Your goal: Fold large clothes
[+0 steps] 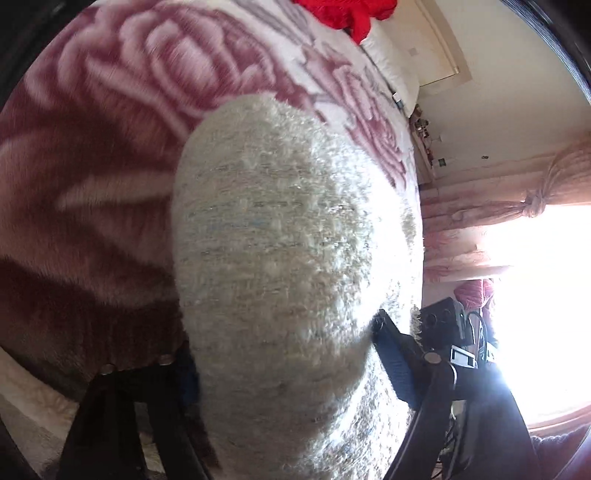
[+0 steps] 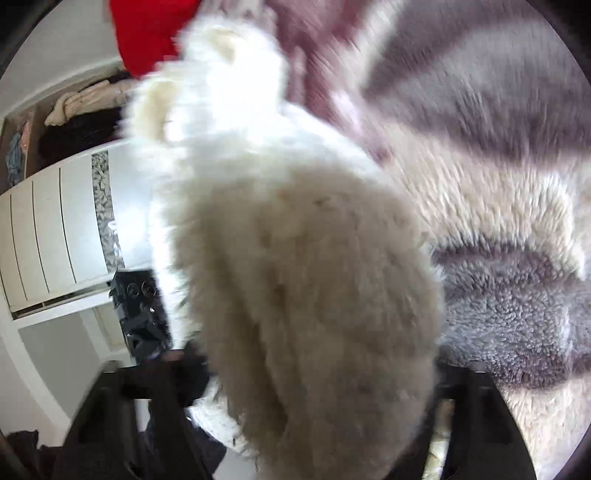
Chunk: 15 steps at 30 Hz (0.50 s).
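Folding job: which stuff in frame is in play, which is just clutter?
In play:
- fluffy cream garment, bunched between the left tongs and the right tongs

Just lying about:
- rose-patterned blanket underneath
- red cloth
- tied curtain
- wardrobe

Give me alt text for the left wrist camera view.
A thick fold of fuzzy cream knit garment fills the centre, bunched between the left gripper's black fingers. Behind it lies a pink rose-patterned blanket, with a red cloth at the top and a bright window right.
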{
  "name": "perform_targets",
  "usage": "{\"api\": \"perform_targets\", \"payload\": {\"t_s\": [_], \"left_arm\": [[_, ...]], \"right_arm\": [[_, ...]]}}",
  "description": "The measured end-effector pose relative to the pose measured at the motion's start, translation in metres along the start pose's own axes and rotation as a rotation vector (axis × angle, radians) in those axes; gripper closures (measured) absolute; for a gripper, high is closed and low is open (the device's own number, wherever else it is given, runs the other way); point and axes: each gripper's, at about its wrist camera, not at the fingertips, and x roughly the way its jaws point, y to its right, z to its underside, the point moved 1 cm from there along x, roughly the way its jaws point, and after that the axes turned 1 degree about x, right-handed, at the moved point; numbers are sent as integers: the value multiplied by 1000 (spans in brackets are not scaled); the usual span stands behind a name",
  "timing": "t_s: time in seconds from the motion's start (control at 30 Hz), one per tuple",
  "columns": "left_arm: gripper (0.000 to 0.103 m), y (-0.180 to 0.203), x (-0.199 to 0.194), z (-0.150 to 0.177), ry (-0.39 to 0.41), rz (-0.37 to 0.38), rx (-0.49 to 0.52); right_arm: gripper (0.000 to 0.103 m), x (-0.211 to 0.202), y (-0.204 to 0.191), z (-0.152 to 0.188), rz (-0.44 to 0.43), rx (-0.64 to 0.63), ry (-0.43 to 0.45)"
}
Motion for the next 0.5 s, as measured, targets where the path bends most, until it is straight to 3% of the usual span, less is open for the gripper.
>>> {"api": "perform_targets", "payload": {"t_s": [0.07,0.23,0.4,0.5], "left_arm": [[26,5,-4,-8,-1,15,25],[26,40,-2,-50,4,44,112],[26,79,39,-131,-19,85,200],[26,99,79,-184,-58,106,253]], "right_arm": [[51,-16,-5,2,-18,-18,29],[53,-50,-22,7,-57,-65,97],[53,-92,-45,-38,-82,-93,212],[53,-129,-47,-85,-75,-101,303]]}}
